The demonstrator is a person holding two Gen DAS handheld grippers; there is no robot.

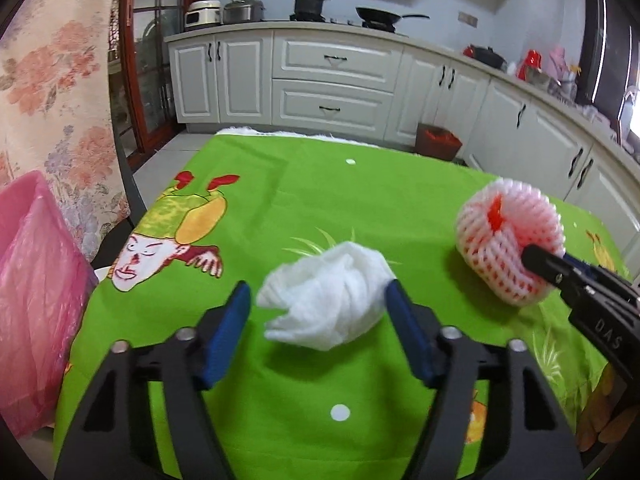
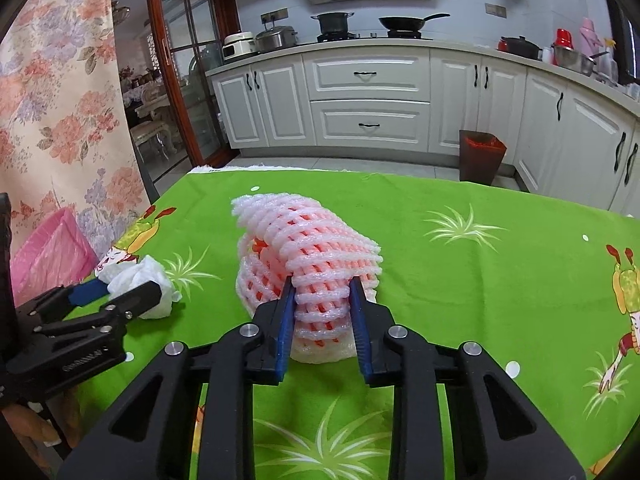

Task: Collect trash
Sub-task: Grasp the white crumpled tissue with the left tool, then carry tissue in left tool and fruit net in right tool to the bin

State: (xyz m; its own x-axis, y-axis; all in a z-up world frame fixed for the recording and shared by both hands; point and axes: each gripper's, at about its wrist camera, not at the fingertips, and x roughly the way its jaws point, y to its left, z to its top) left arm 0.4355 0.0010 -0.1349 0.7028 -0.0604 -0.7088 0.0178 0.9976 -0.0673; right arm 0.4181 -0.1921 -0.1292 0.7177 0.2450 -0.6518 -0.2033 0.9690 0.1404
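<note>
We have both grippers angled down over the green tablecloth (image 1: 304, 200), side by side. The right gripper (image 2: 322, 284) is clenched on the foam fruit net (image 2: 308, 256): its blue pads press into the white-and-pink mesh from both sides, and the net bulges above them. From the left wrist view we see that same net (image 1: 508, 236) sitting on the cloth at the right, with the right gripper's black finger tip dug into its side.

The left gripper (image 1: 320, 292) straddles the crumpled white tissue (image 1: 328, 292). Its right pad touches the tissue's edge; its left pad stands just beside it with a sliver of green between, so we call it released, not yet squeezing. The tissue lies on the cloth, near the left side of the table, next to the printed cartoon figure (image 1: 168, 240).

For writing, we read "DAS" on the right gripper's black body in the left wrist view; the lettering on the left gripper's body in the right wrist view is too blurred to read.

The pink-lined bin (image 1: 36, 292) stands just off the table's left edge. Beyond the far edge we see open floor, white cabinets (image 2: 368, 92) and a brown bin (image 2: 480, 156). The cloth ahead of both grippers is bare.
</note>
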